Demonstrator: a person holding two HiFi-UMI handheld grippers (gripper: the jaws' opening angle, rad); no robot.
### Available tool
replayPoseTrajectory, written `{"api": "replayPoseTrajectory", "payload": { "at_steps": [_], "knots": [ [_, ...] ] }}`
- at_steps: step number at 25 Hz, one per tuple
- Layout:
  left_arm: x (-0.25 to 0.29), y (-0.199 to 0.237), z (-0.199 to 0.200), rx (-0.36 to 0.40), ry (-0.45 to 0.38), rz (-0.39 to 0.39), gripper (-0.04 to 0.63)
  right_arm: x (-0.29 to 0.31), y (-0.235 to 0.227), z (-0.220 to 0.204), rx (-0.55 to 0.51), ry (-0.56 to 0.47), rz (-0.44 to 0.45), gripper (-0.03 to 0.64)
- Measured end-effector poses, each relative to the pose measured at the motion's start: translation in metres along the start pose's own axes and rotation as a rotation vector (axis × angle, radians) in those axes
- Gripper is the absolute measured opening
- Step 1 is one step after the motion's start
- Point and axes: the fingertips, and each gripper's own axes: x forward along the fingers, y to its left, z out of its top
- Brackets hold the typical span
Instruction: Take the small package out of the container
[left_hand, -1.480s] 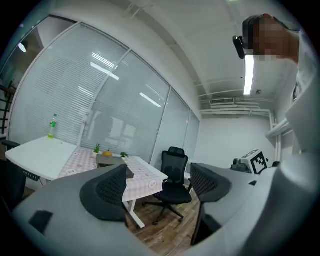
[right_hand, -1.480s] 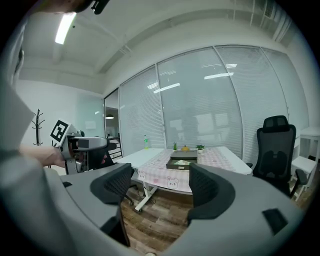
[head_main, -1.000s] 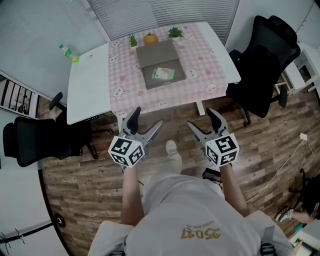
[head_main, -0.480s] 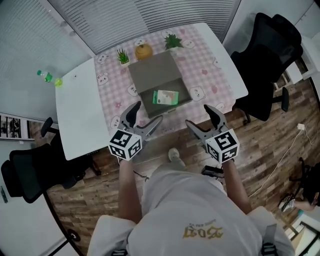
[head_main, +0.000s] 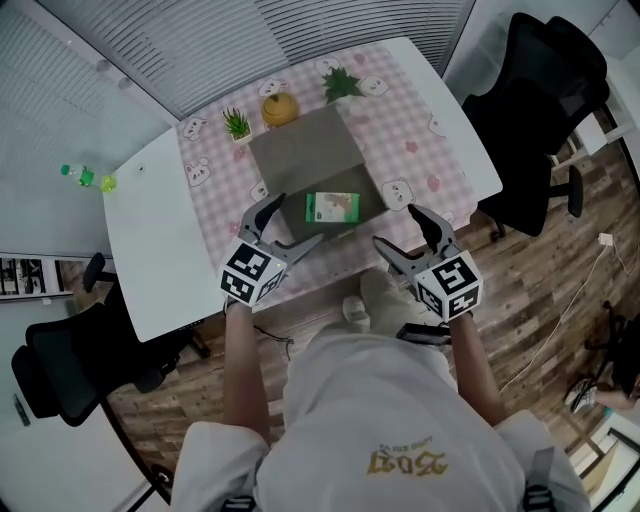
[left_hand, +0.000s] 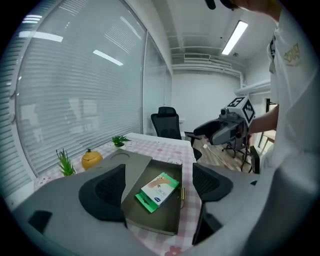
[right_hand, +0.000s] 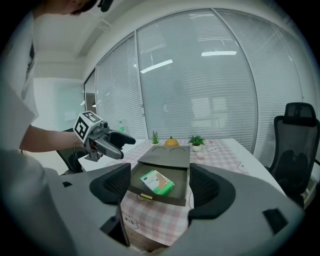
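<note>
A small green and white package lies flat in the open drawer of a grey-brown container on the pink checked table. My left gripper hovers open over the table's near edge, just left of the drawer. My right gripper is open too, held off the table's near edge to the right of the drawer. Nothing sits between either pair of jaws.
Two small potted plants and a yellow pumpkin-shaped pot stand behind the container. A white desk adjoins the table at the left, with a green bottle. Black office chairs stand right and left.
The person has stepped up to the table. Both grippers now reach its near edge beside the drawer, still open and holding nothing.
</note>
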Motion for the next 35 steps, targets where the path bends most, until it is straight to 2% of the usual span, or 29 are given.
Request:
{"api": "replayPoseTrajectory", "payload": {
  "at_steps": [5, 11, 13, 17, 21, 26, 30, 35],
  "knots": [
    [0.025, 0.007, -0.009, 0.130, 0.130, -0.056, 0.437, 0.011, -0.013, -0.007, 0.026, 0.009, 0.012, 0.364],
    [0.054, 0.007, -0.028, 0.162, 0.247, -0.184, 0.442, 0.024, -0.033, -0.020, 0.067, 0.028, 0.018, 0.362],
    [0.062, 0.007, -0.034, 0.193, 0.298, -0.221, 0.447, 0.027, -0.040, -0.026, 0.084, 0.039, 0.022, 0.362],
    [0.077, 0.003, -0.051, 0.322, 0.435, -0.283, 0.449, 0.033, -0.049, -0.032, 0.105, 0.052, 0.031, 0.362],
    [0.088, -0.003, -0.066, 0.436, 0.534, -0.353, 0.448, 0.038, -0.057, -0.035, 0.113, 0.054, 0.034, 0.360],
    [0.103, -0.009, -0.080, 0.557, 0.617, -0.417, 0.446, 0.038, -0.066, -0.041, 0.134, 0.056, 0.025, 0.360],
    [0.113, -0.007, -0.089, 0.642, 0.686, -0.438, 0.449, 0.035, -0.073, -0.045, 0.148, 0.059, 0.011, 0.360],
    [0.126, -0.009, -0.098, 0.706, 0.739, -0.461, 0.445, 0.032, -0.082, -0.046, 0.163, 0.055, -0.003, 0.359]
  ]
}}
